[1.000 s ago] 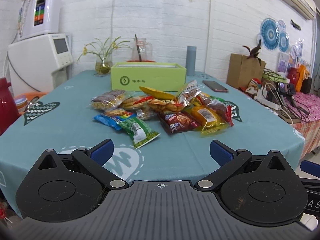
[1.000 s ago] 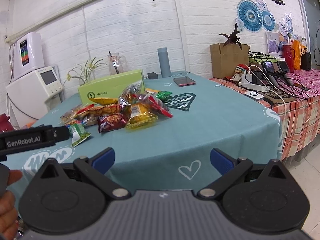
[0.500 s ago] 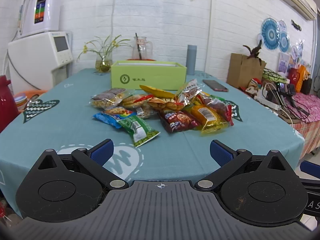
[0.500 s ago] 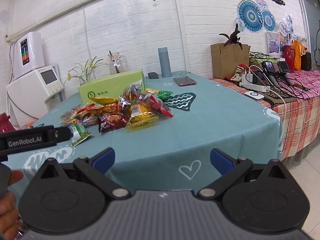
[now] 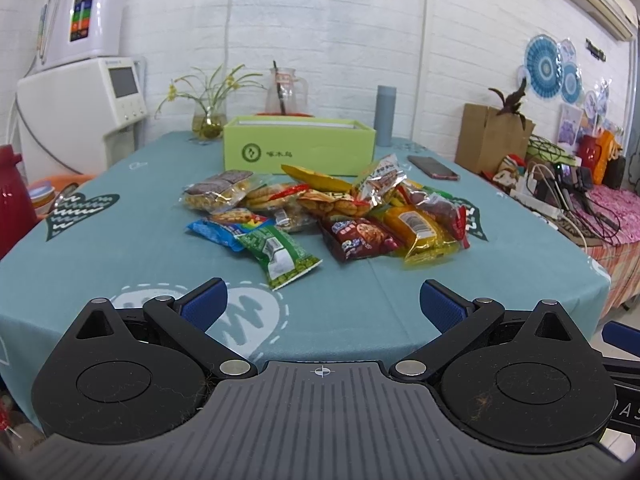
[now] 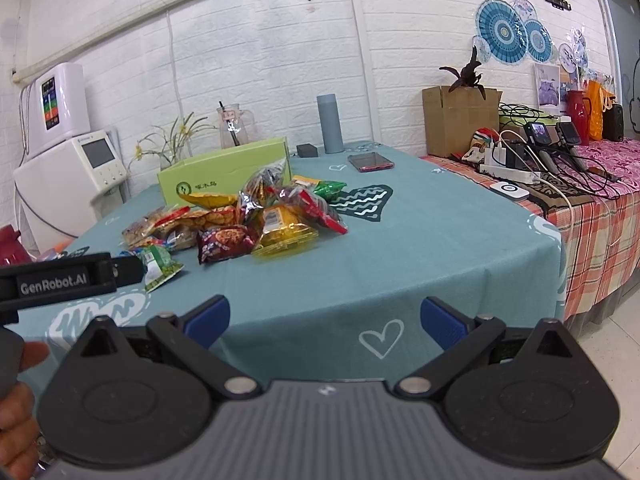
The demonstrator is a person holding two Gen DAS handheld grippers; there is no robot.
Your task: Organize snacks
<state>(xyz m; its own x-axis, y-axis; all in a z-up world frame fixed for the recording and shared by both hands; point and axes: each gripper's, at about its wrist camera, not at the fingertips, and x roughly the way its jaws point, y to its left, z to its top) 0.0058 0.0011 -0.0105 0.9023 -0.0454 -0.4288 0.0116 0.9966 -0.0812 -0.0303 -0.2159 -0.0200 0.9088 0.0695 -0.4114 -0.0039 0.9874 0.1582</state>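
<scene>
A pile of snack packets (image 5: 328, 212) lies in the middle of the teal tablecloth (image 5: 120, 256); it also shows in the right wrist view (image 6: 240, 220). A green pea packet (image 5: 280, 254) lies nearest, beside a dark red cookie packet (image 5: 358, 238) and a yellow packet (image 5: 424, 232). A light green box (image 5: 298, 148) stands open behind the pile. My left gripper (image 5: 322, 304) is open and empty, short of the table's front edge. My right gripper (image 6: 324, 318) is open and empty at the table's near right corner.
A phone (image 5: 433, 167), a grey-blue bottle (image 5: 385, 115), a glass pitcher (image 5: 285, 94) and a flower vase (image 5: 208, 120) stand at the back. A water dispenser (image 5: 84, 100) is at the left. A side table with cables and chargers (image 6: 560, 164) is at the right.
The left wrist view has shifted slightly, the pile sitting a little higher and closer. The right gripper has barely moved. Both stay open.
</scene>
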